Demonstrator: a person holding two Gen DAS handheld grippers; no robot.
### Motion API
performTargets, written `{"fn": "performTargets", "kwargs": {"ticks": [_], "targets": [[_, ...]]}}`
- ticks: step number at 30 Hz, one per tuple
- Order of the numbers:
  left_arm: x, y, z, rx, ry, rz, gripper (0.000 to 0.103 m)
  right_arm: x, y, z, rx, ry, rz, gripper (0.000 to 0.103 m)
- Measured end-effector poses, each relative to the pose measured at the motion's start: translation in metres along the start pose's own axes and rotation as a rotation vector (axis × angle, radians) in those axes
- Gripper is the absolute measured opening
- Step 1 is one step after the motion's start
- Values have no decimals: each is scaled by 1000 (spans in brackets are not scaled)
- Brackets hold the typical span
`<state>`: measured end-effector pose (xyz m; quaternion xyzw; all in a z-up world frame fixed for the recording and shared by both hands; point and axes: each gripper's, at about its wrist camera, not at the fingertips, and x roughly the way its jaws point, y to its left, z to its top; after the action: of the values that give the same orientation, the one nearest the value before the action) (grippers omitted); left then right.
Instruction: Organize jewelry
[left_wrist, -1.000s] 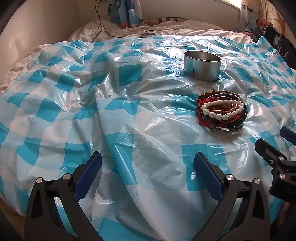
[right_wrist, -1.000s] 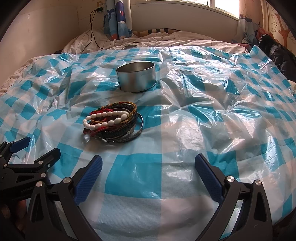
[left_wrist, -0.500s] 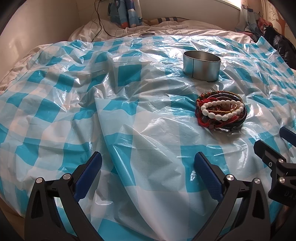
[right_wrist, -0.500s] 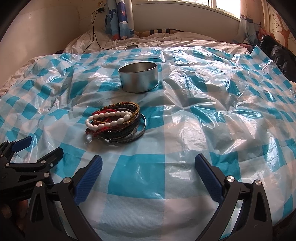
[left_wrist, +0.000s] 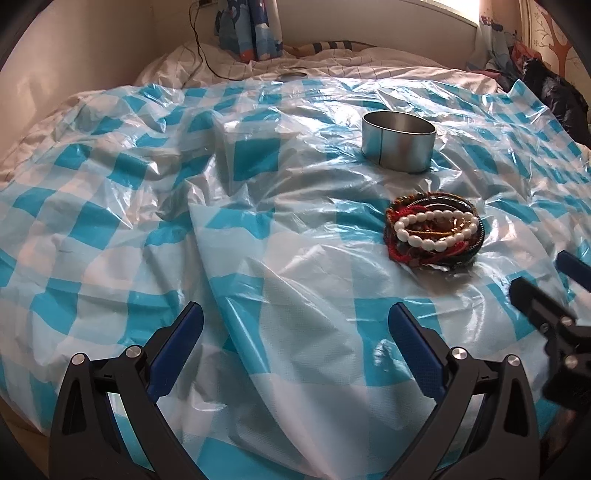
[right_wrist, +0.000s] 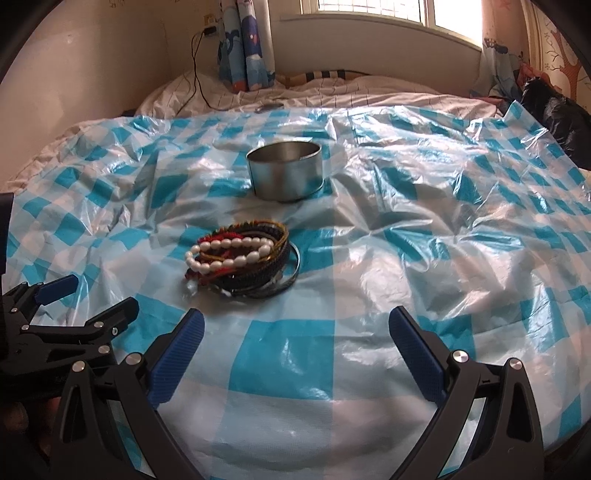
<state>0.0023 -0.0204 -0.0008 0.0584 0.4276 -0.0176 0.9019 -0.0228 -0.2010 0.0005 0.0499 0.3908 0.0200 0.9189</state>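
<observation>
A pile of bracelets (left_wrist: 434, 232) (right_wrist: 242, 260) lies on a blue-and-white checked plastic sheet (left_wrist: 258, 221) (right_wrist: 424, 240), with a white bead bracelet on top and a metal bangle at its right side. Just behind the pile stands a round metal tin (left_wrist: 398, 141) (right_wrist: 284, 171), its top uncovered. My left gripper (left_wrist: 295, 332) is open over bare sheet, down and left of the pile. My right gripper (right_wrist: 295, 334) is open too, just short of the pile, nothing between its fingers. Each gripper shows at the edge of the other's view.
The sheet covers a bed with rumpled white bedding (right_wrist: 332, 92) at the far end. A black cable (right_wrist: 195, 74) runs down the wall. A curtain (right_wrist: 245, 44) hangs under the window. A dark bag (right_wrist: 557, 118) sits at the far right.
The right gripper has moved forward and a little left, so the bracelets and tin sit nearer its centre. The left gripper has barely moved.
</observation>
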Motion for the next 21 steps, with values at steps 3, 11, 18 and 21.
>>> {"fn": "performTargets", "kwargs": {"ticks": [3, 11, 18, 21], "targets": [[2, 4, 2, 6, 16, -38, 97, -2, -8, 3, 19, 1, 17, 96], [-4, 14, 26, 30, -33, -66, 97, -2, -12, 20, -49, -14, 92, 96], [9, 13, 53, 35, -20, -189, 97, 18, -6, 41, -125, 55, 136, 95], [15, 7, 61, 55, -8, -232, 97, 30, -15, 53, -91, 93, 190, 81]]}}
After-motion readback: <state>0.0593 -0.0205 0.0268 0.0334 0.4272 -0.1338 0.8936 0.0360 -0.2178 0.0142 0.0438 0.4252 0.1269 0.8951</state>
